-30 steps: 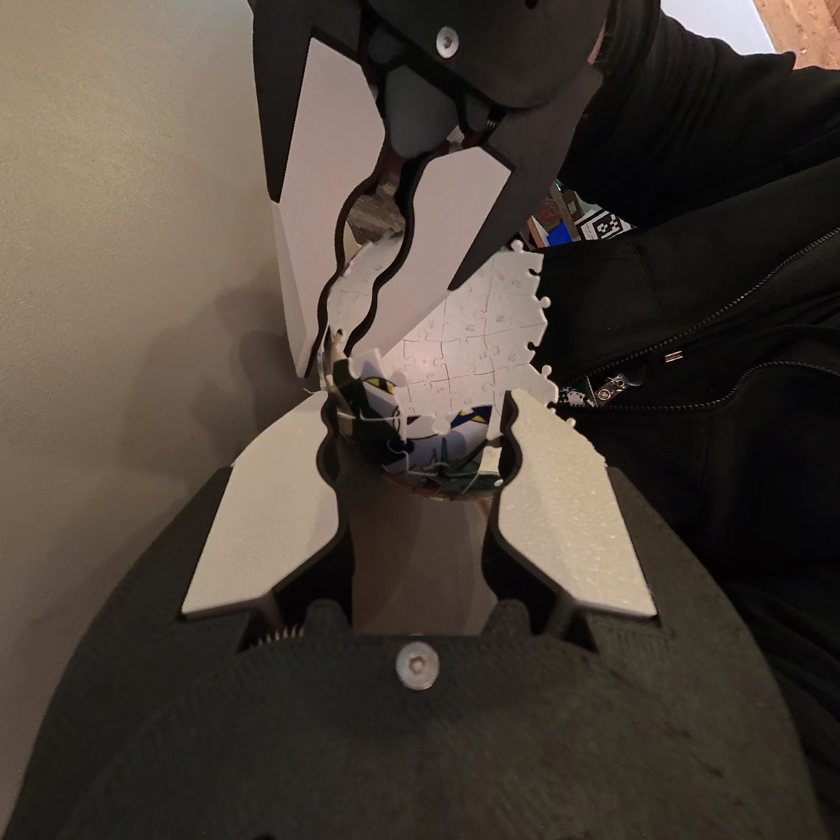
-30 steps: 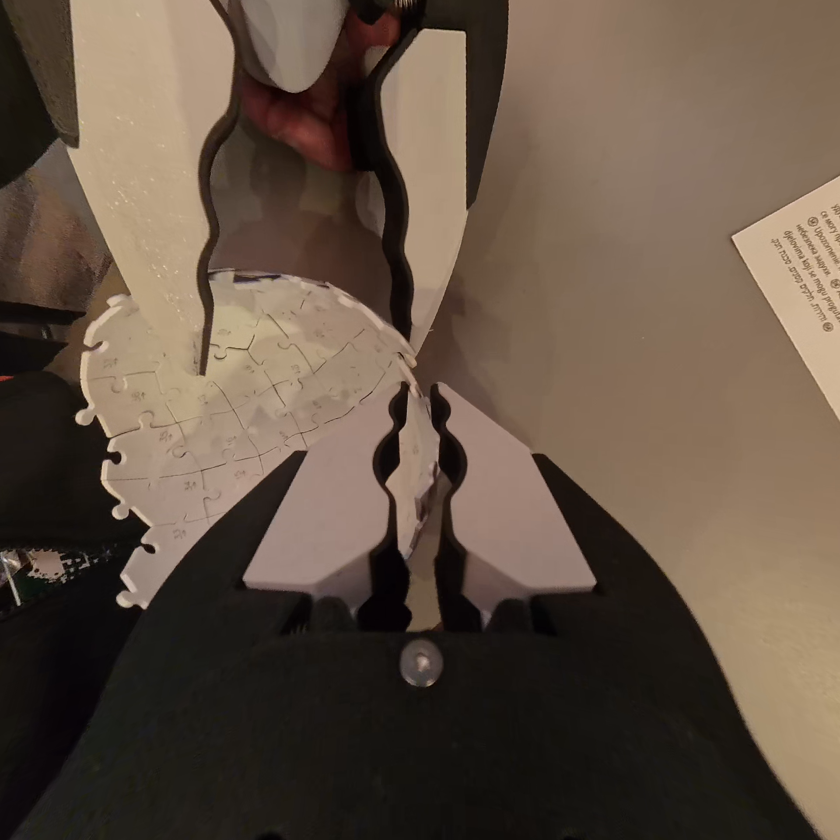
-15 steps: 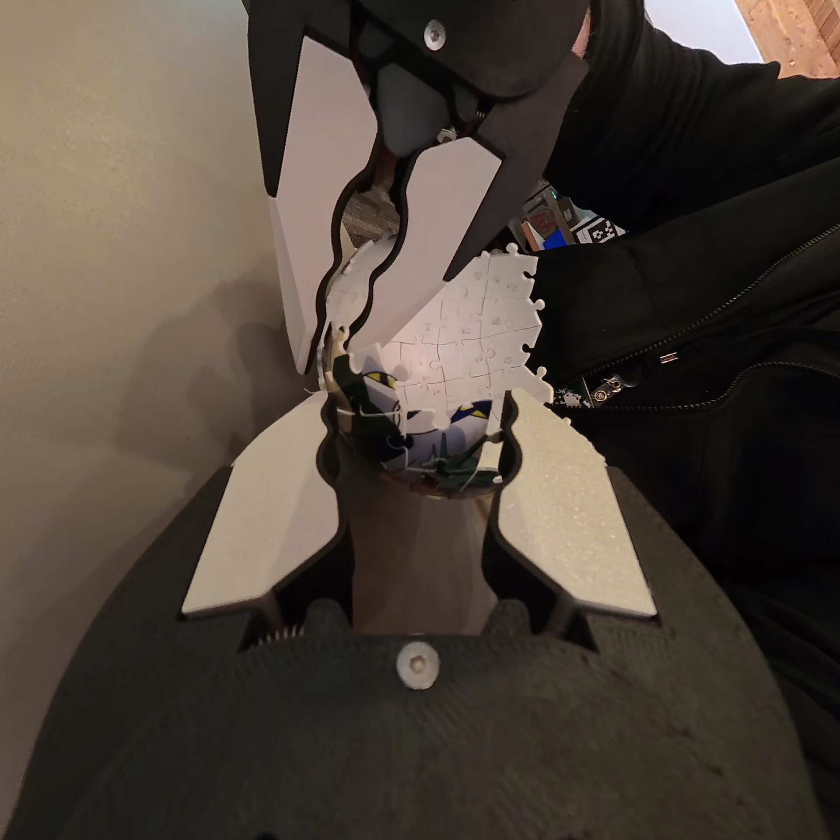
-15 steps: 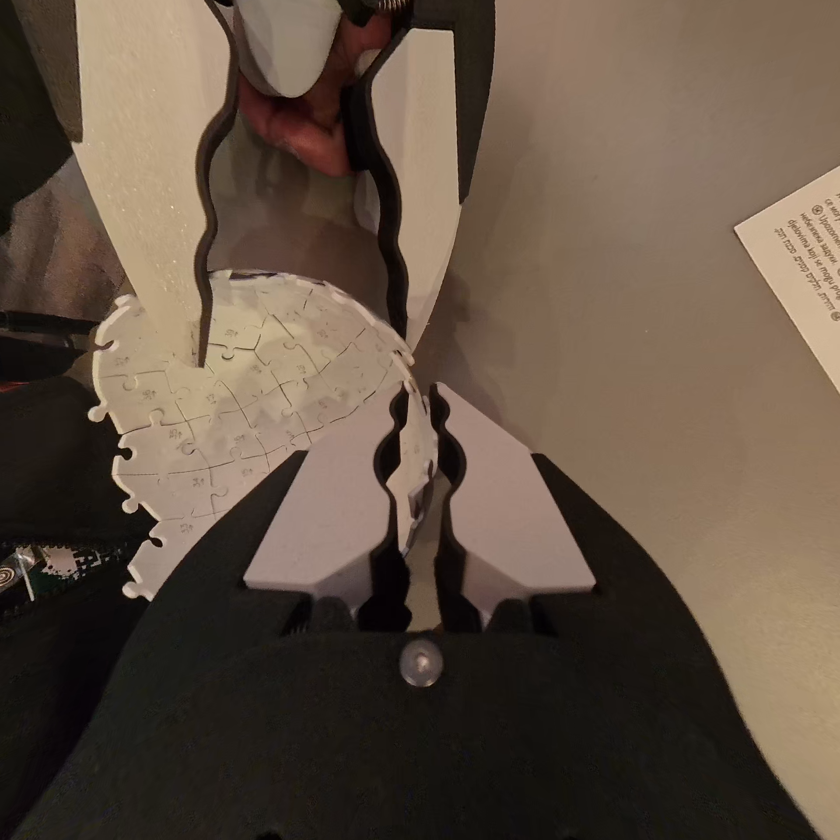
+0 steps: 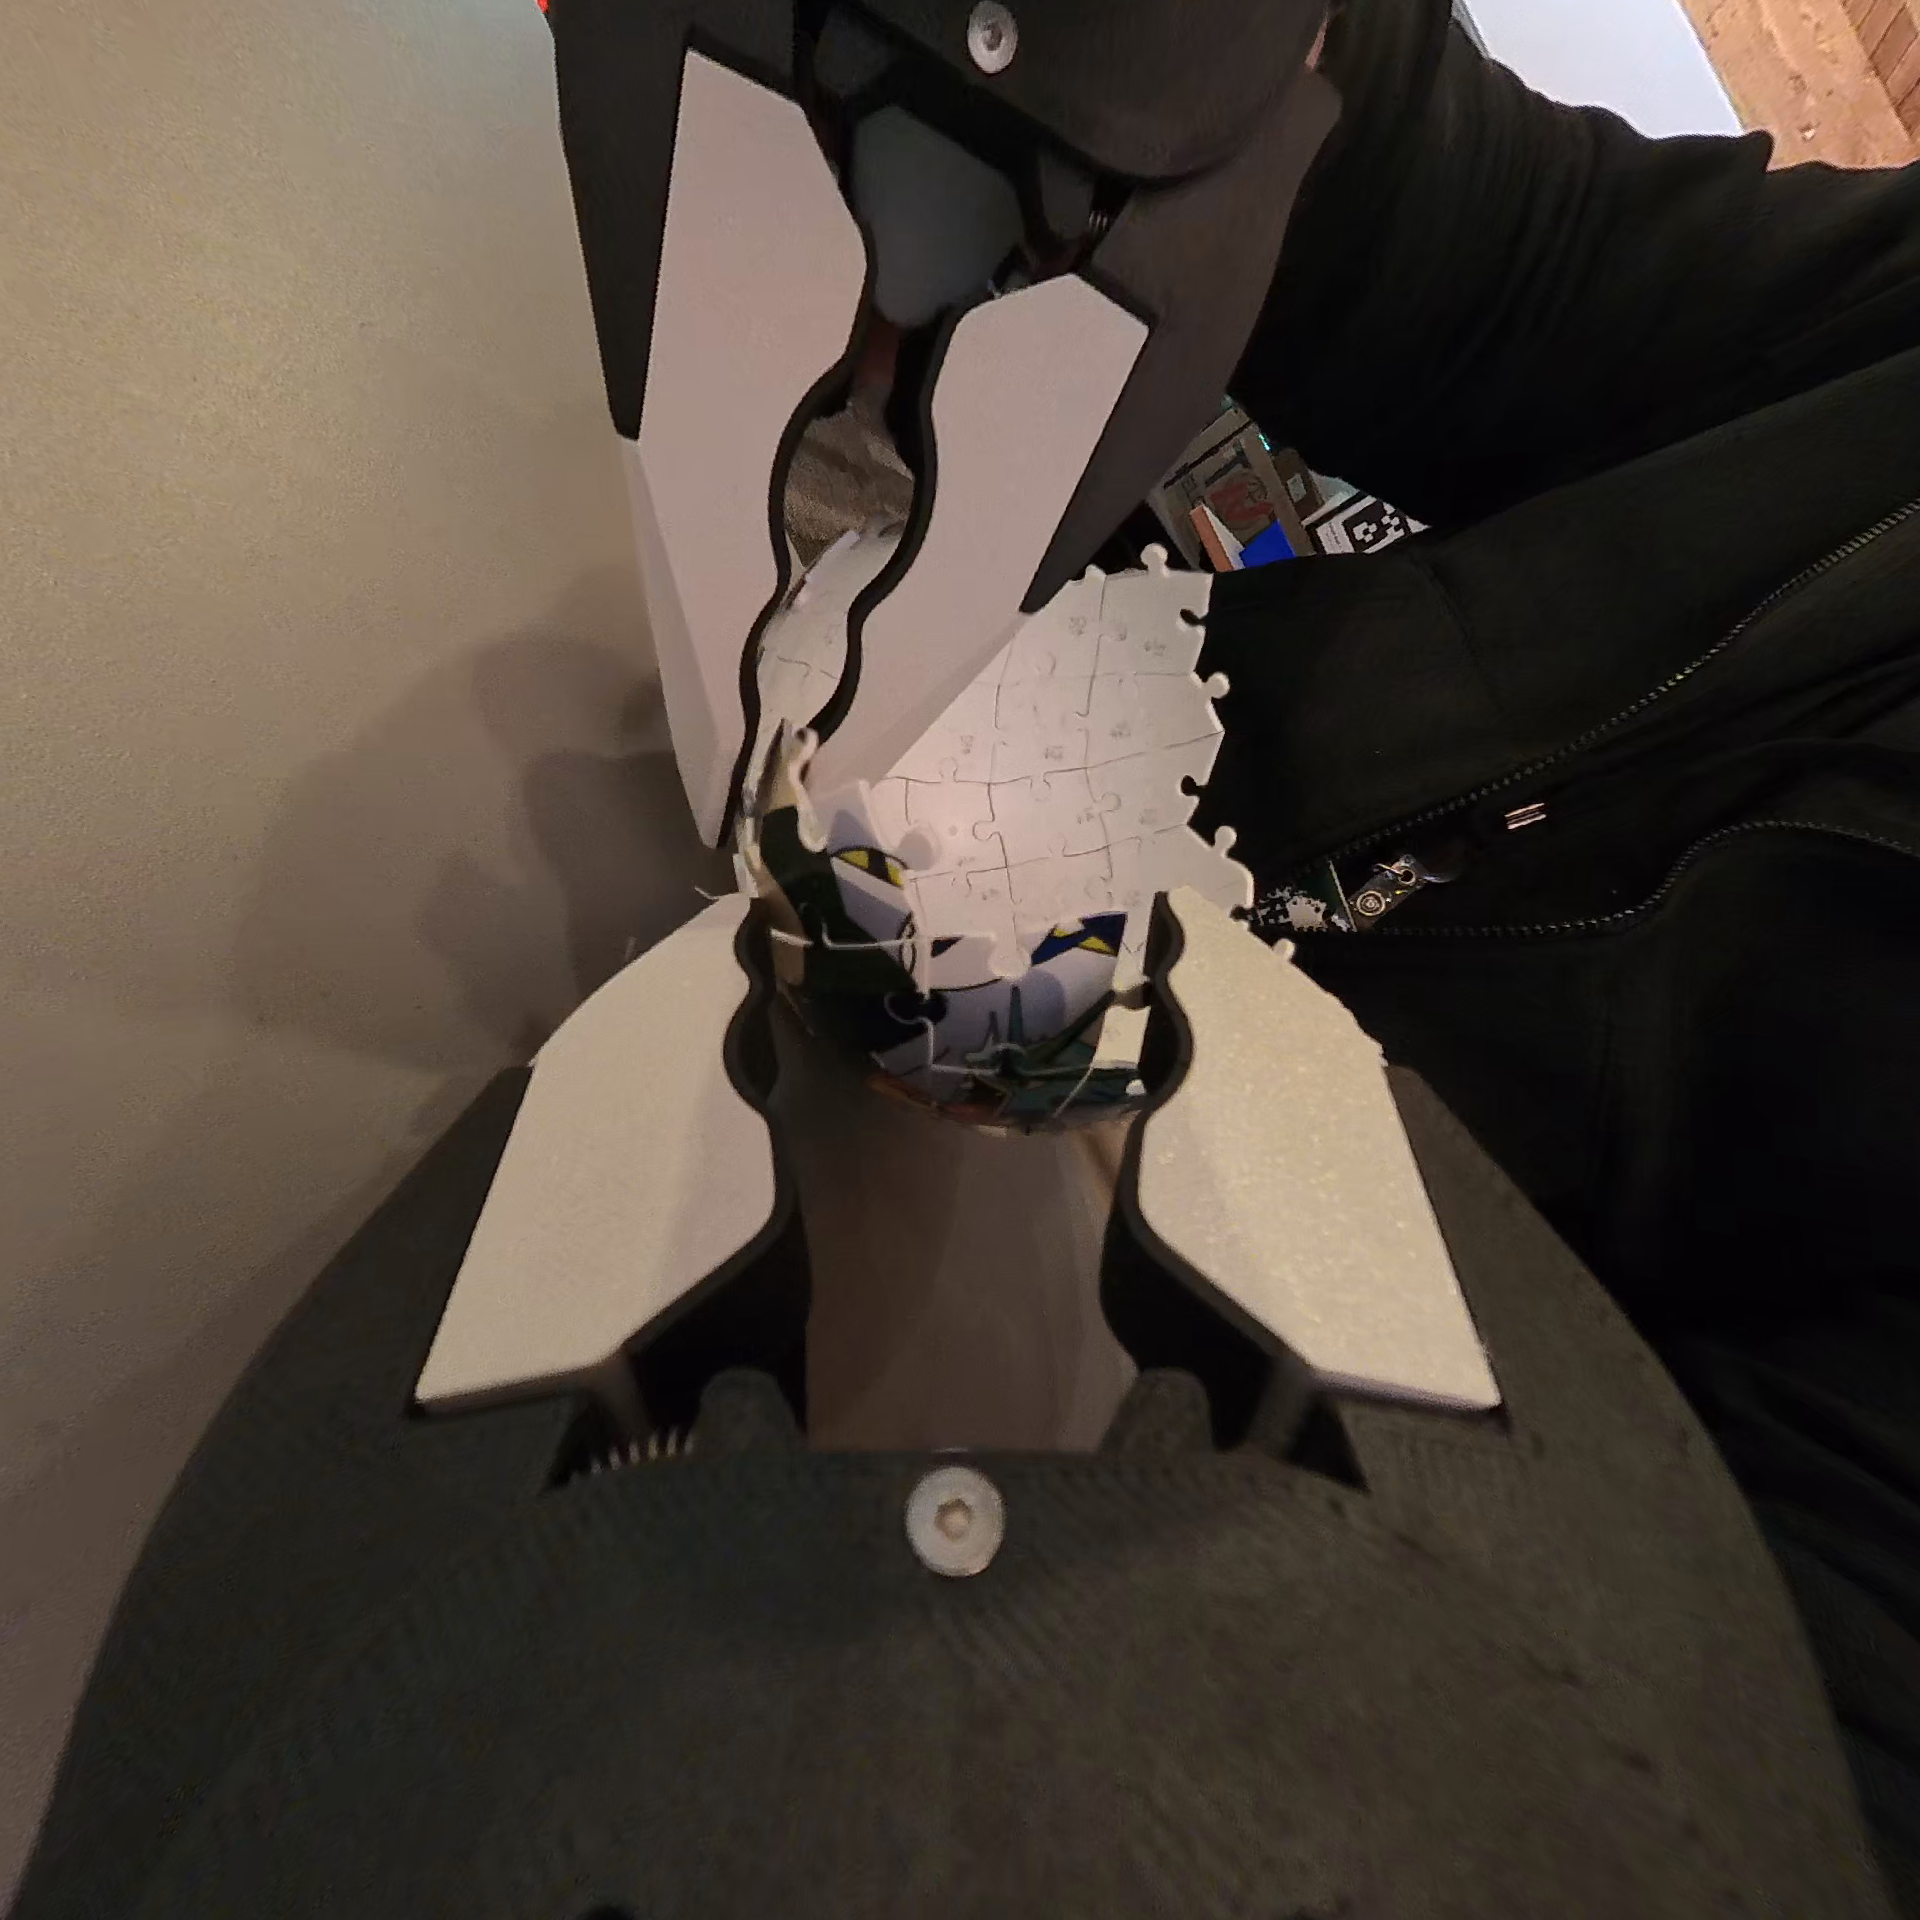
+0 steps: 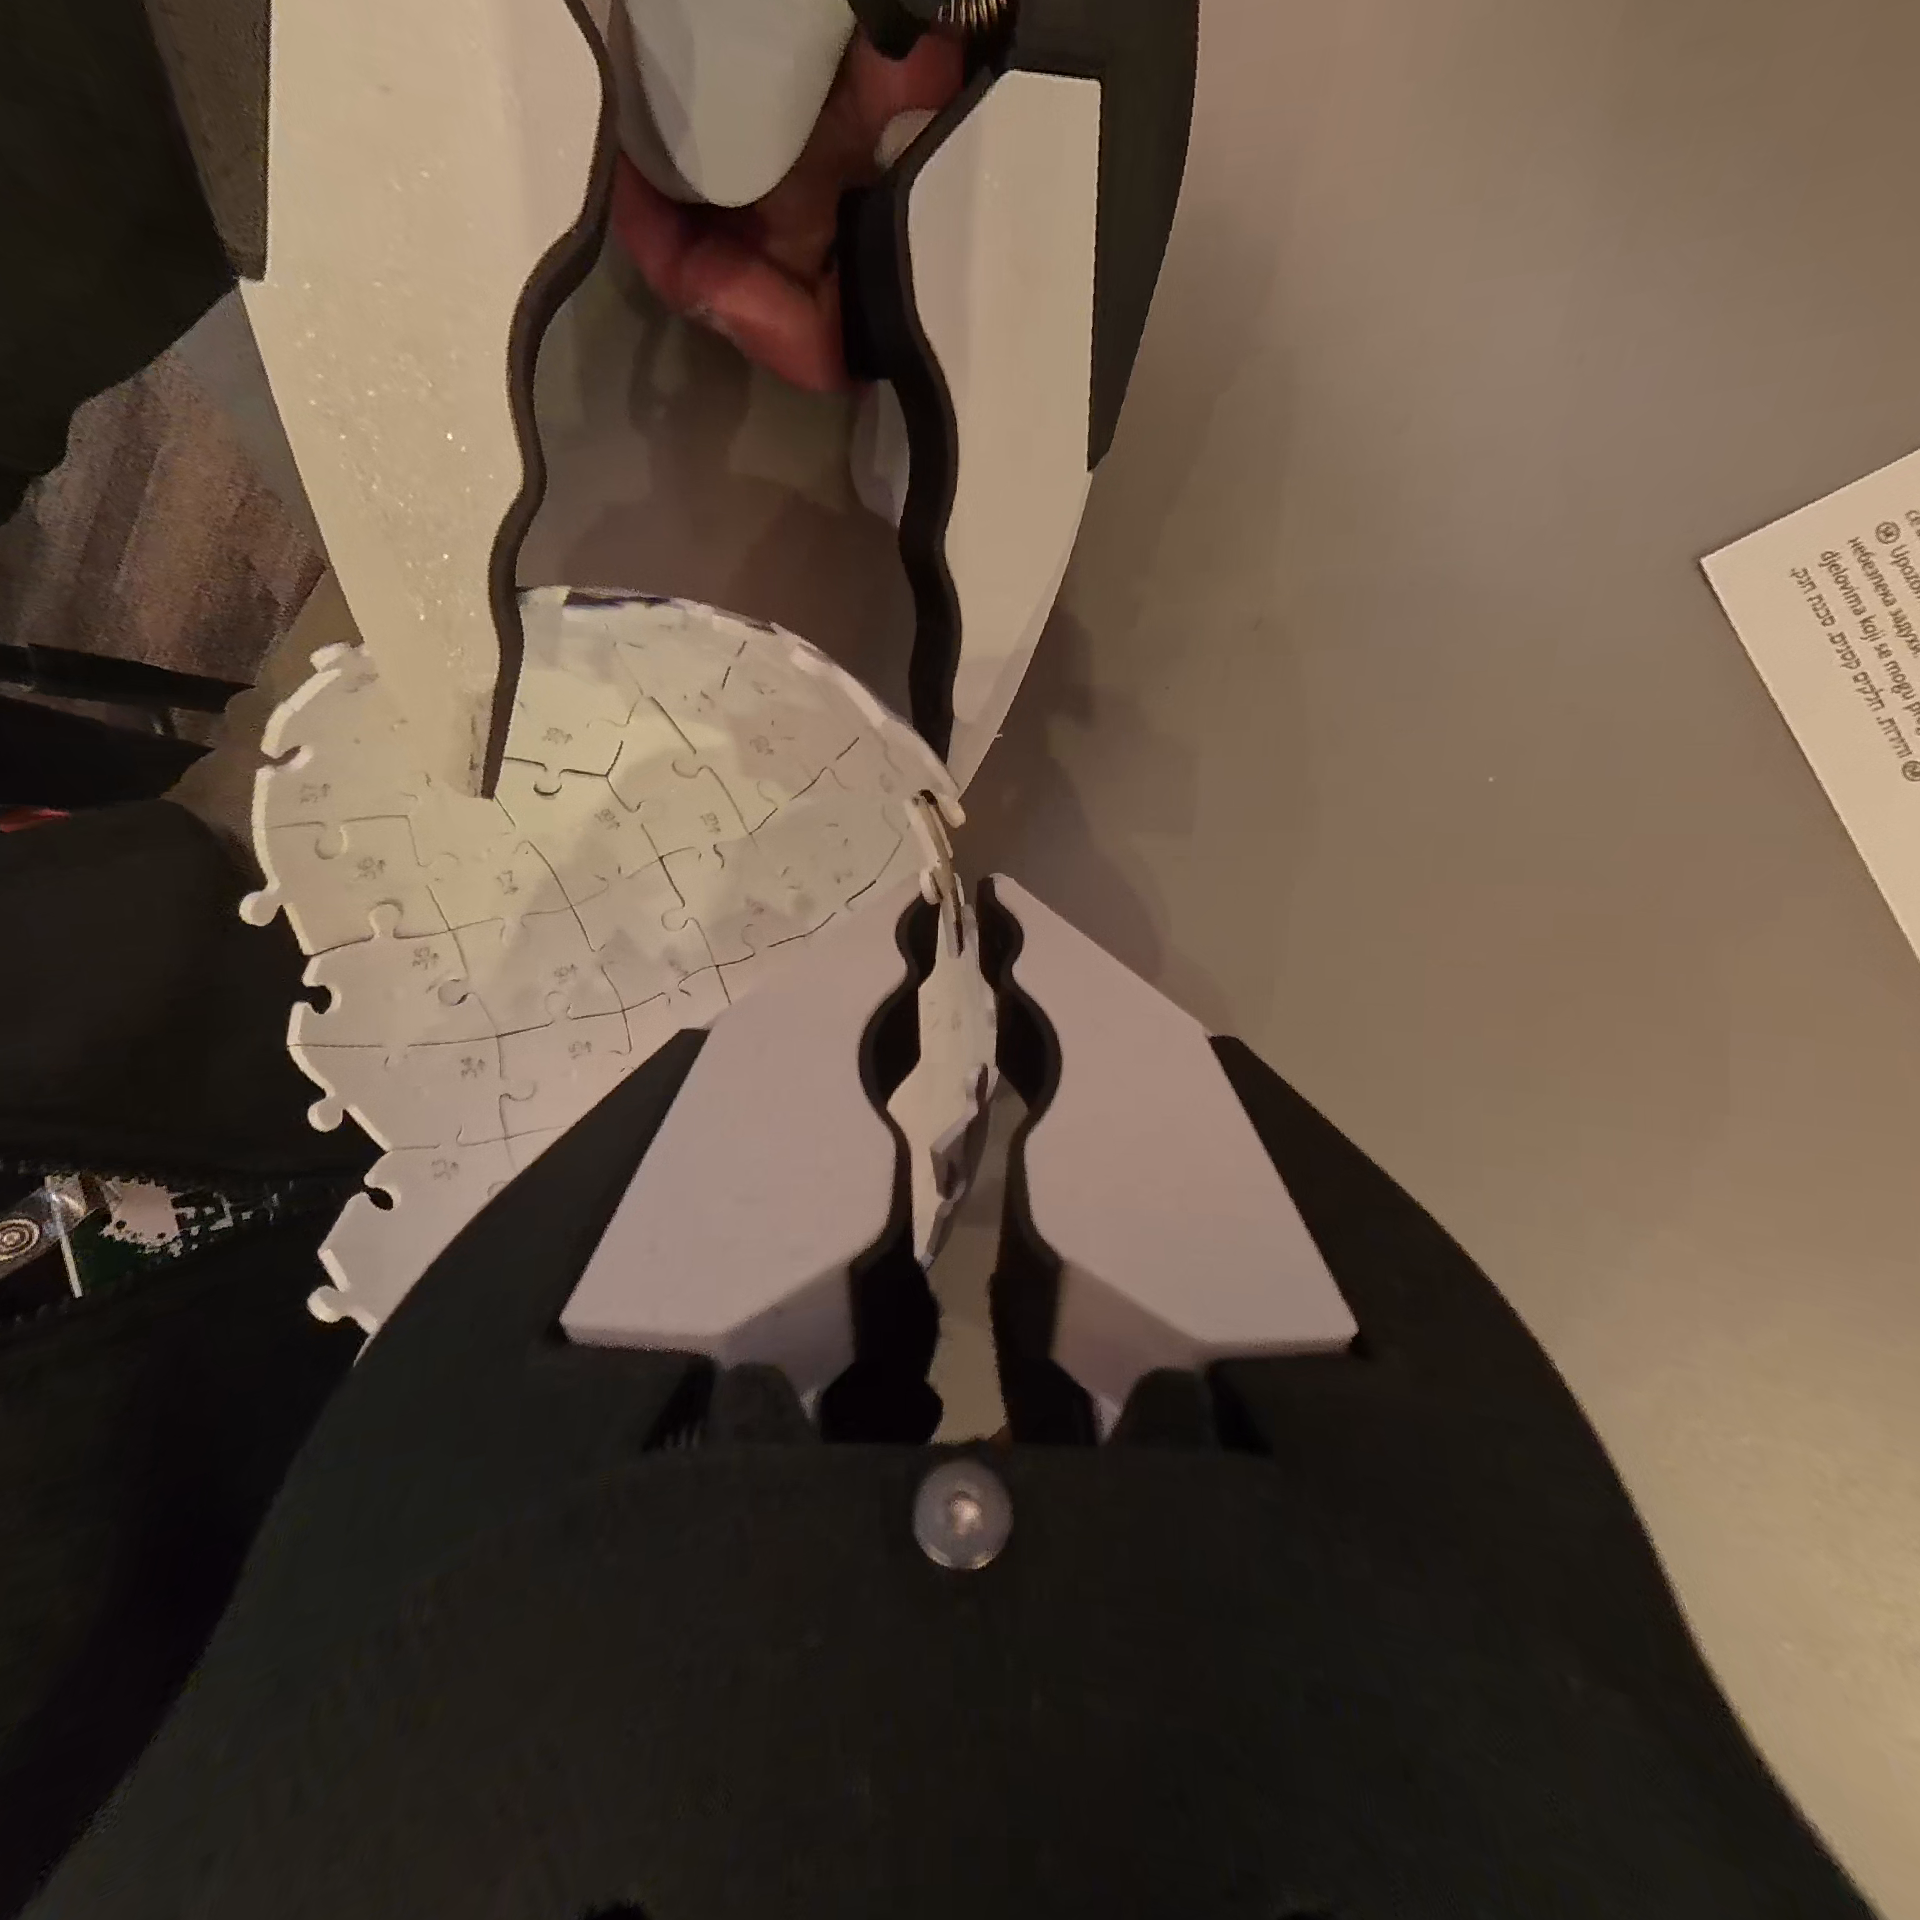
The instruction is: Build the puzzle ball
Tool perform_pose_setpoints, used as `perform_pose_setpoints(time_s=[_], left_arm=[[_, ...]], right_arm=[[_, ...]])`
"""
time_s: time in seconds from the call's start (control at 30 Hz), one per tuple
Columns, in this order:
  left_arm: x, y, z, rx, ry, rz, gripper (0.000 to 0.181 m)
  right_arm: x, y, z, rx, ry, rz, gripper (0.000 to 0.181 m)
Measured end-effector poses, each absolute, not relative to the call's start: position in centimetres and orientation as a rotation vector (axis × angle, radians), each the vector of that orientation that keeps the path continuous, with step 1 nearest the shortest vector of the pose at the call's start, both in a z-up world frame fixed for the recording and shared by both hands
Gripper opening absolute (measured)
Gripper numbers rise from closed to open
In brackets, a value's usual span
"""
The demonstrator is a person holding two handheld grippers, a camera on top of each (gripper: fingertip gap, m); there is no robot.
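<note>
Two handheld grippers met over one half-built puzzle ball (image 5: 1081, 769), a curved shell of interlocked plastic pieces, plain white inside and printed in dark green, blue and yellow outside, its free edge ragged with knobs; it was held up between the two tools above a smooth beige table (image 5: 260, 520). The left gripper (image 5: 951, 971) had its two white, wavy-edged fingers set apart and clamped on the shell's printed rim from either side; the right gripper (image 6: 951, 904) had its fingers nearly together, pinching one thin puzzle piece (image 6: 951, 1049) edge-on at the shell's border. One white printed sheet (image 6: 1829, 665) lay flat on the table, well apart to the right; a person's black zipped jacket (image 5: 1610, 831) filled the space behind the shell; each tool's black, rough-textured body blocked the lower half of its own view; a bare hand (image 6: 738, 270) showed behind the left tool.
</note>
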State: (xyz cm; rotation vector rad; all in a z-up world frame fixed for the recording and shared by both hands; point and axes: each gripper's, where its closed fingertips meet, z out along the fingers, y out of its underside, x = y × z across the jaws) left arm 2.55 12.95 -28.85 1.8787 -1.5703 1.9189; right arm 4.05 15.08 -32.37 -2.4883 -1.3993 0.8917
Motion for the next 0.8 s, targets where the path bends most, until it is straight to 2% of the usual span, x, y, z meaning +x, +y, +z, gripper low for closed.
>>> perform_pose_setpoints(time_s=[0.37, 0.63, 0.8], left_arm=[[2.6, 12.8, -28.9, 1.874, -1.571, 1.916, 0.067], [2.7, 12.9, -28.9, 1.88, -1.569, 1.913, 0.067], [2.7, 12.9, -28.9, 1.883, -1.562, 1.915, 0.067]], right_arm=[[4.4, 15.3, -32.3, -2.484, -1.42, 0.897, 0.002], [5.3, 15.5, -31.8, -2.438, -1.547, 0.783, 0.019], [5.6, 15.7, -31.6, -2.426, -1.597, 0.759, 0.016]])
